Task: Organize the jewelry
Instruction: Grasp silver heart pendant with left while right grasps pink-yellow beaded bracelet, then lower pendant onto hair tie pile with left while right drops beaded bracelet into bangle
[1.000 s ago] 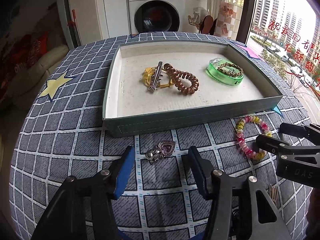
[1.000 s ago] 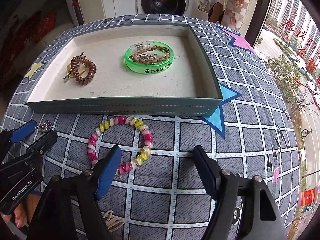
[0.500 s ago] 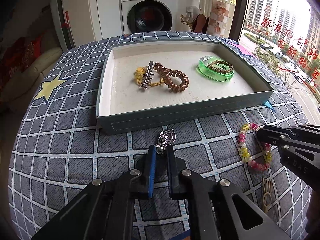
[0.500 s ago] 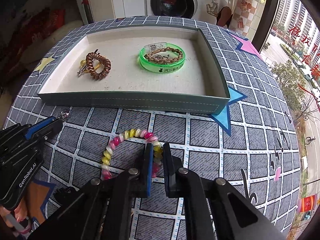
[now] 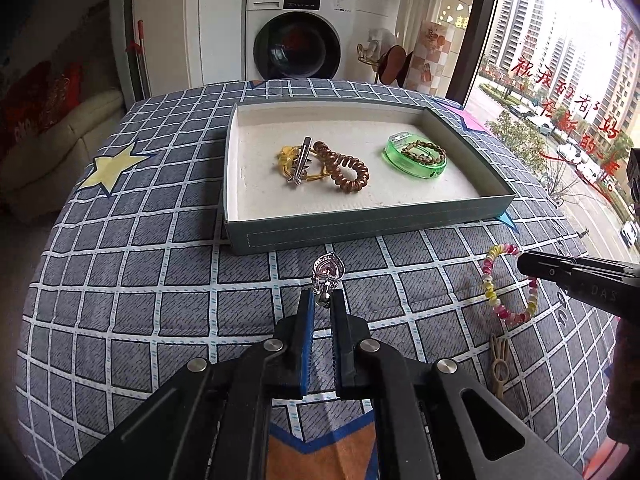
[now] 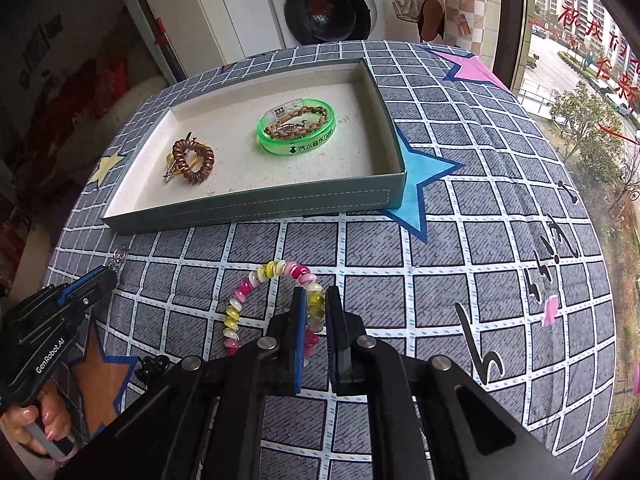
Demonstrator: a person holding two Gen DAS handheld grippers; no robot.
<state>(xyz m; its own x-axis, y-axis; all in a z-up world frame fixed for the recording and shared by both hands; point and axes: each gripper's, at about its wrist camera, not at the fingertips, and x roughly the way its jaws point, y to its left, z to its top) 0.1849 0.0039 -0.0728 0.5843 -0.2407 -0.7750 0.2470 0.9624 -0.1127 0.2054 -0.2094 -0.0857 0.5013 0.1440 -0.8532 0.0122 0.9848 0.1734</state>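
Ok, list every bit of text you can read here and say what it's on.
"GenRobot.AI": left gripper body.
"DAS": right gripper body, partly cut off.
"APP", after Chinese characters: green bracelet.
Red Chinese writing: window.
Washing machine brand: too blurred.

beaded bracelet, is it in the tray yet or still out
Still out. The beaded bracelet lies over the checked cloth in front of the tray, with the right gripper shut on its beads.

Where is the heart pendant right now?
Left wrist view: heart pendant is pinched in the left claw, just in front of the tray's near wall.
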